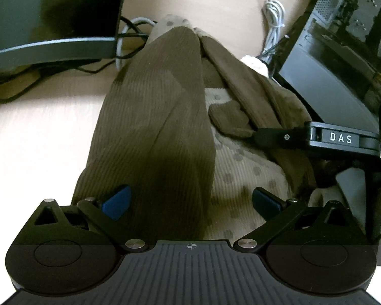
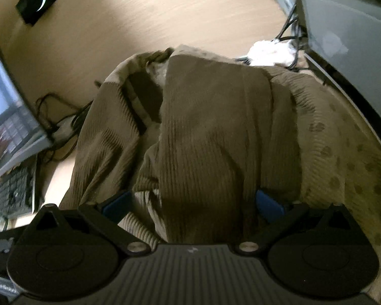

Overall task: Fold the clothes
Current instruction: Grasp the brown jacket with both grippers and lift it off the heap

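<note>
We see a ribbed brown knit garment [image 1: 155,117] with a paler dotted panel lying bunched on the pale wooden desk [image 1: 38,132], between a monitor [image 1: 50,12] and a black computer case [image 1: 343,58]. Our left gripper [image 1: 190,200] stands wide over a long fold. Our right gripper [image 2: 193,203] also gapes wide around a thick ridge of cloth.

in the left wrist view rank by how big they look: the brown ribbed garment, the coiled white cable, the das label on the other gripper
1. brown ribbed garment, by far the largest, though it lies nearest the camera
2. coiled white cable
3. DAS label, looks close in size to the cable, so that order is unsure
</note>
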`<act>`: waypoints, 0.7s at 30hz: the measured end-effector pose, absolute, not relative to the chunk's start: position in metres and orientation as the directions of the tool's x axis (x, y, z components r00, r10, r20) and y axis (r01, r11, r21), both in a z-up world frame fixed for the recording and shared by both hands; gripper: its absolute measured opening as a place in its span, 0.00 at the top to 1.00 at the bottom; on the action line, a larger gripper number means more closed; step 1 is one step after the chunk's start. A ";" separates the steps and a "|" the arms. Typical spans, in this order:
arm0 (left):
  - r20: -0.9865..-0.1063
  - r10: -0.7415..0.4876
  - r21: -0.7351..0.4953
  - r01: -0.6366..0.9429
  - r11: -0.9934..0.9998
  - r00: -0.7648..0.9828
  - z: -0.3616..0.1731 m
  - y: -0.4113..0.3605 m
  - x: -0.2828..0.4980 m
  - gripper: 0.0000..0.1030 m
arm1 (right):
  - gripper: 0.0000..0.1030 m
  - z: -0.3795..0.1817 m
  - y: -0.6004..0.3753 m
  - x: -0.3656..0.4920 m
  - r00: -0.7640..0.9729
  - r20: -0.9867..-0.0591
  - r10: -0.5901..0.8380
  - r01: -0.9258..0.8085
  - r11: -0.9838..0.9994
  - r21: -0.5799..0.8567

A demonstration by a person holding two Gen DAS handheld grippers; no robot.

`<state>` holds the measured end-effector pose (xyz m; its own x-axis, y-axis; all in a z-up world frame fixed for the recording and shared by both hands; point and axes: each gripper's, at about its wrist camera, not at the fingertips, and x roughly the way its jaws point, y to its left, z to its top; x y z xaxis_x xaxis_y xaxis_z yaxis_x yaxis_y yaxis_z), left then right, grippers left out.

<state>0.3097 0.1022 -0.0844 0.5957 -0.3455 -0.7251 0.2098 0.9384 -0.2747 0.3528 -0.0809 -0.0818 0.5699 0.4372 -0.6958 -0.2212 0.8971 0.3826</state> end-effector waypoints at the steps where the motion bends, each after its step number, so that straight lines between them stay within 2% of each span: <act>1: -0.729 -0.339 -0.268 0.207 0.941 0.594 -0.084 0.103 0.306 0.00 | 0.00 -0.081 -0.080 0.347 0.558 -0.700 0.446 -0.237 0.894 0.381; 8: -0.793 -0.314 -0.216 0.240 0.946 0.523 -0.086 0.129 0.240 0.00 | 0.00 -0.075 -0.060 0.266 0.471 -0.729 0.497 -0.386 0.859 0.337; 11: -0.825 -0.323 -0.217 0.268 0.939 0.463 -0.086 0.156 0.198 0.00 | 0.00 -0.069 -0.063 0.224 0.367 -0.730 0.577 -0.429 0.801 0.417; 14: -0.850 -0.352 -0.286 0.218 0.933 0.392 -0.081 0.183 0.166 0.00 | 0.00 -0.066 -0.070 0.194 0.240 -0.711 0.661 -0.459 0.723 0.517; 17: -0.809 -0.437 -0.394 0.189 0.900 0.393 -0.064 0.207 0.149 0.00 | 0.00 -0.063 -0.069 0.173 0.217 -0.720 0.659 -0.460 0.720 0.520; 21: -0.749 -0.382 -0.287 0.254 0.924 0.541 -0.035 0.212 0.157 0.00 | 0.00 -0.059 -0.056 0.169 0.263 -0.755 0.601 -0.450 0.768 0.455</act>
<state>0.1572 0.2121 -0.0349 0.5413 -0.3818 -0.7492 0.2540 0.9236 -0.2872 0.1692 -0.0562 -0.0593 0.2634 0.6011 -0.7545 -0.4498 0.7684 0.4552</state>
